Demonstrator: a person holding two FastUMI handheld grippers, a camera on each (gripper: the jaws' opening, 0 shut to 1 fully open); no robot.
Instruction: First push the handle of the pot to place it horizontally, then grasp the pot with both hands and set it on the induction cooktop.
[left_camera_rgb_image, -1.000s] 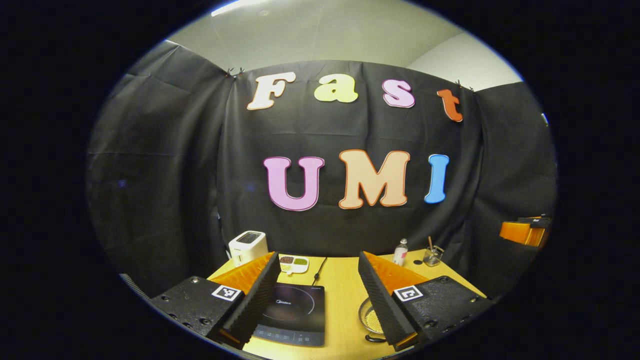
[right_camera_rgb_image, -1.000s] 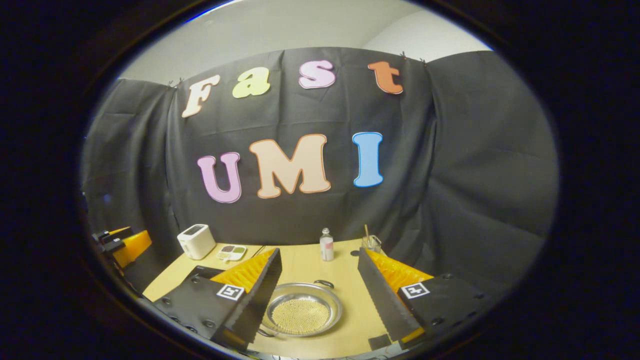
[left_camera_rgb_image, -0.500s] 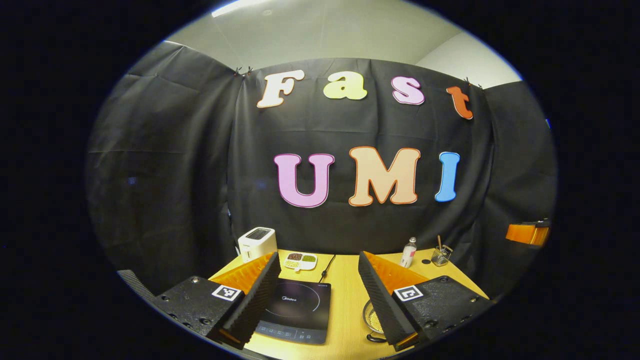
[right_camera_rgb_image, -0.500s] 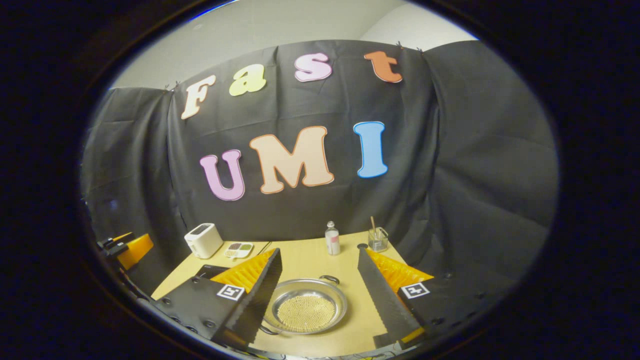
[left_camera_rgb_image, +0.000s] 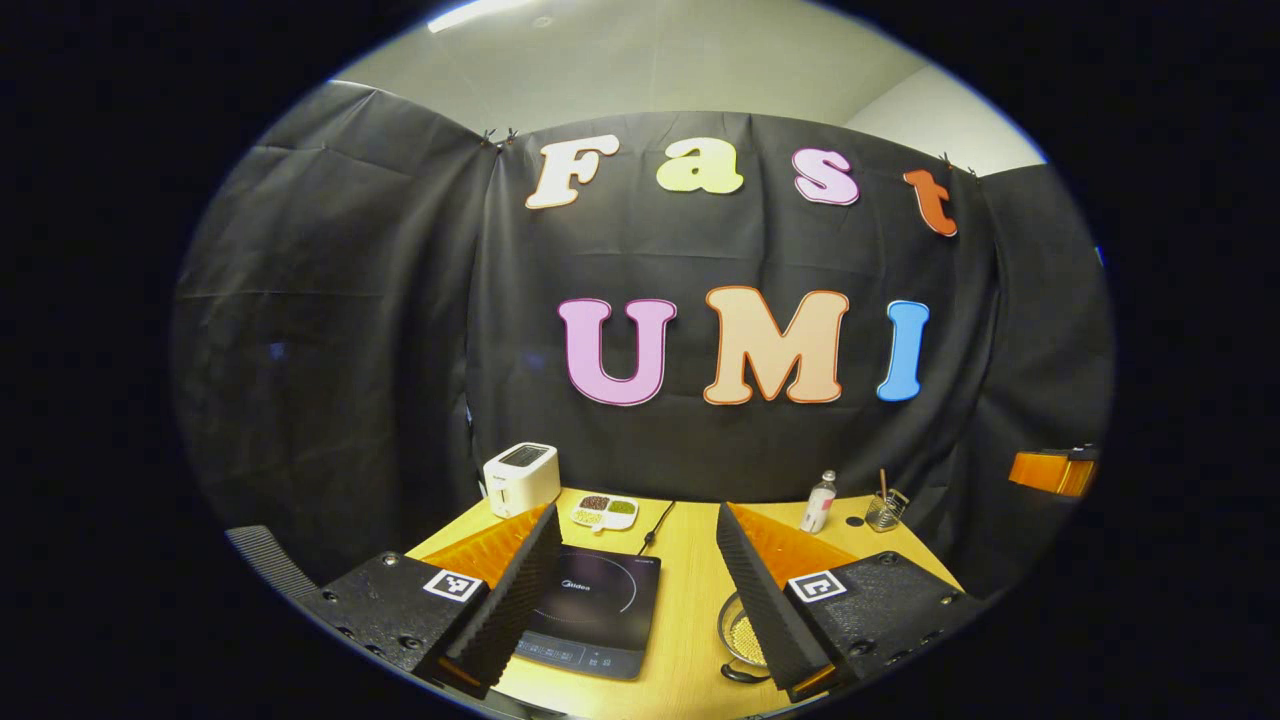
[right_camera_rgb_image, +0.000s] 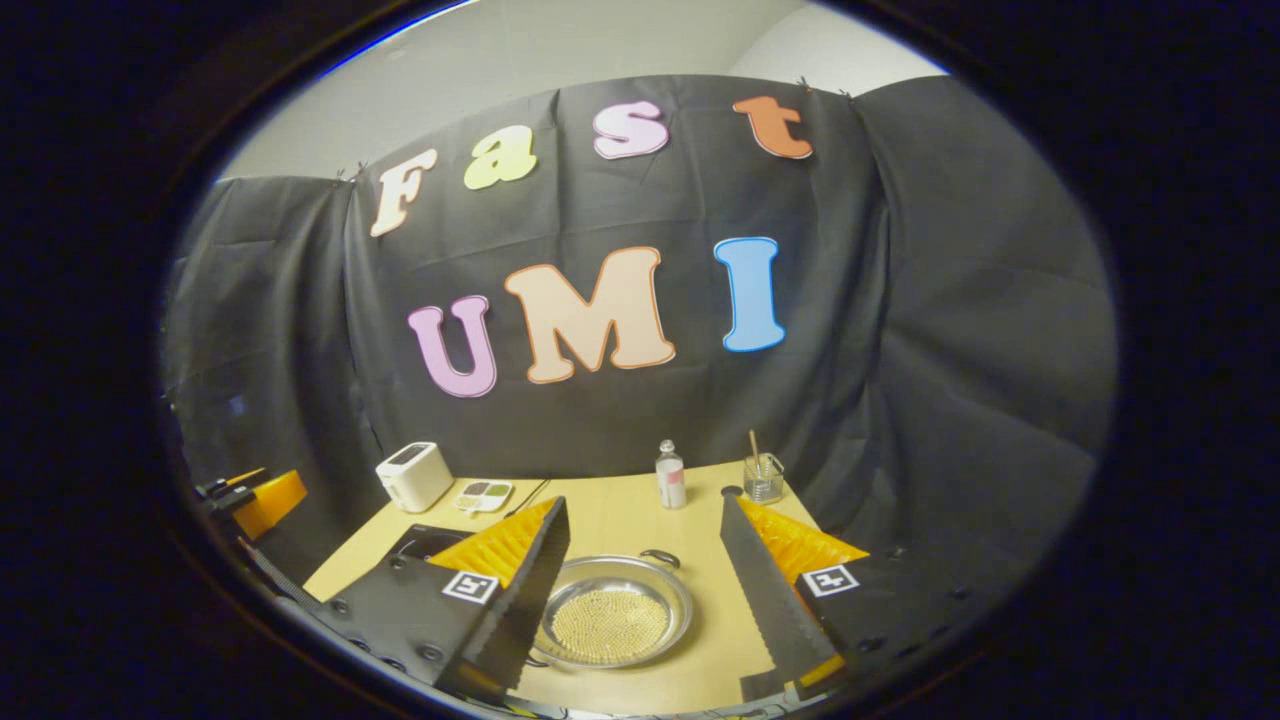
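- Left hand-held gripper (left_camera_rgb_image: 632, 595): fingers spread wide, nothing between them, raised above the near edge of the bench (left_camera_rgb_image: 690, 600).
- Right hand-held gripper (right_camera_rgb_image: 640, 590): fingers likewise parted and empty, raised above the near edge; the pot shows in the gap between them but is not touched.
- Pot (right_camera_rgb_image: 612, 624): a shallow metal pan holding small pale beads, resting on the bench on its right half toward the near edge. A dark loop handle (right_camera_rgb_image: 660, 556) shows at its far rim and another at its near-left rim, partly hidden by the gripper finger. In the left gripper view the pot (left_camera_rgb_image: 738, 632) is partly hidden behind the right finger.
- Induction cooktop (left_camera_rgb_image: 598, 610): black, flat on the left half of the bench, just beside the pot but apart from it; its surface is bare. Its cord runs toward the far edge.
- Far edge, left corner: white toaster (left_camera_rgb_image: 521, 478), with a divided dish (left_camera_rgb_image: 605, 511) beside it.
- Far edge, right side: small bottle (right_camera_rgb_image: 669, 476) and a glass jar (right_camera_rgb_image: 763, 481) with a stick in it.
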